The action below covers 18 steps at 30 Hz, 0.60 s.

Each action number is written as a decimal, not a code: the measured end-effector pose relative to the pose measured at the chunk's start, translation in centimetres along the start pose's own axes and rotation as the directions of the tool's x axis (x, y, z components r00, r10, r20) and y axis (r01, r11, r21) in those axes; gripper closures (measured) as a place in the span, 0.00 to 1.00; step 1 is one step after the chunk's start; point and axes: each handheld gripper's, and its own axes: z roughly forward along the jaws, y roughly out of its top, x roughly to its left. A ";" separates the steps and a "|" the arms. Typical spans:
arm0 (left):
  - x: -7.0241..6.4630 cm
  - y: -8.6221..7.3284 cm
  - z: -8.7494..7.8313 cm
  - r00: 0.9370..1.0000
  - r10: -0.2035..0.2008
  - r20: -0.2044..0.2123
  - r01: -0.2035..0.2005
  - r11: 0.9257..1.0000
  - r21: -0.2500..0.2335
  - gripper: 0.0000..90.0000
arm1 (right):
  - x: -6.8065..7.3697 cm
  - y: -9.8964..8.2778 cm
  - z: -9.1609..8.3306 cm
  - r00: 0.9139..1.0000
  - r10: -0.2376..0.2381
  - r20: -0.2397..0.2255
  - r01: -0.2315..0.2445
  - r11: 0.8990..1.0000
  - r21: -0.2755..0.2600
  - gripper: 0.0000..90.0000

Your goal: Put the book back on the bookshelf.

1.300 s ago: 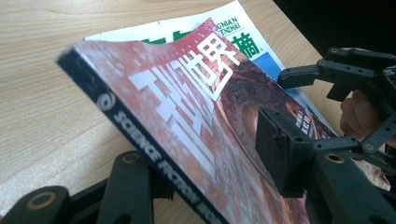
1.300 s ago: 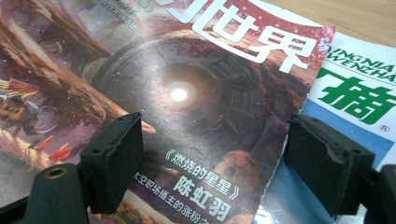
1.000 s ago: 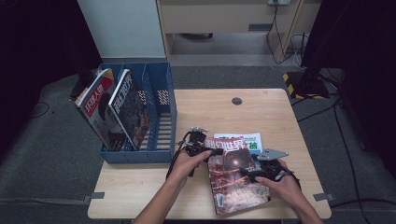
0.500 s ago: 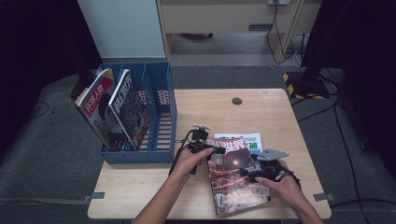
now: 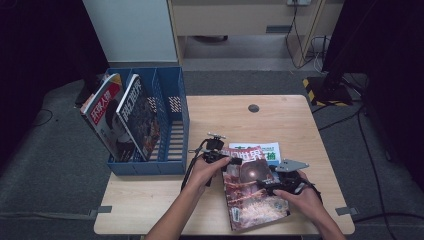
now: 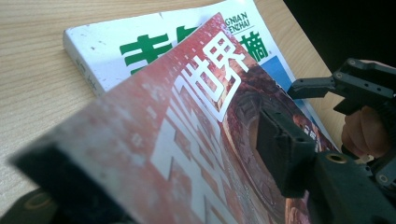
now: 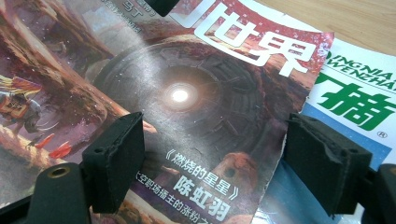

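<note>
the left claw (image 5: 223, 159) is pinching the glossy red magazine (image 5: 252, 192)'s top corner while the right claw (image 5: 270, 186) is gaping wide over its cover; the corner could be tearing or slipping onto the white-green magazine (image 5: 267, 150) beneath.

Black tongs (image 5: 227, 159) — grey three-cornered plate, trailing black cable.

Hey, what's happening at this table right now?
A person is working a gripper in each hand over a red-covered magazine that lies on top of a white-and-green one on the wooden table. The left gripper has its fingers around the red magazine's upper left corner, lifting it a little. The right gripper hovers open over the cover. To the left, a blue slotted file rack already holds two upright magazines.
</note>
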 end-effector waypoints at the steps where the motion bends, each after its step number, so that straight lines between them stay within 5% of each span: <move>1: 0.0 0.0 0.0 1.000 -0.003 0.000 0.003 1.000 -0.001 0.58 | 0.0 0.0 0.0 1.000 0.000 0.001 0.000 1.000 0.000 0.23; 10: 0.0 -0.1 0.1 1.000 -0.016 0.000 0.016 1.000 -0.017 0.59 | 0.0 0.0 0.0 1.000 0.004 -0.001 -0.004 1.000 0.000 0.23; 18: -0.6 0.1 -0.5 0.999 -0.036 0.008 0.037 0.997 -0.062 0.77 | 0.0 0.0 -0.1 1.000 0.017 -0.004 -0.017 1.000 0.006 0.23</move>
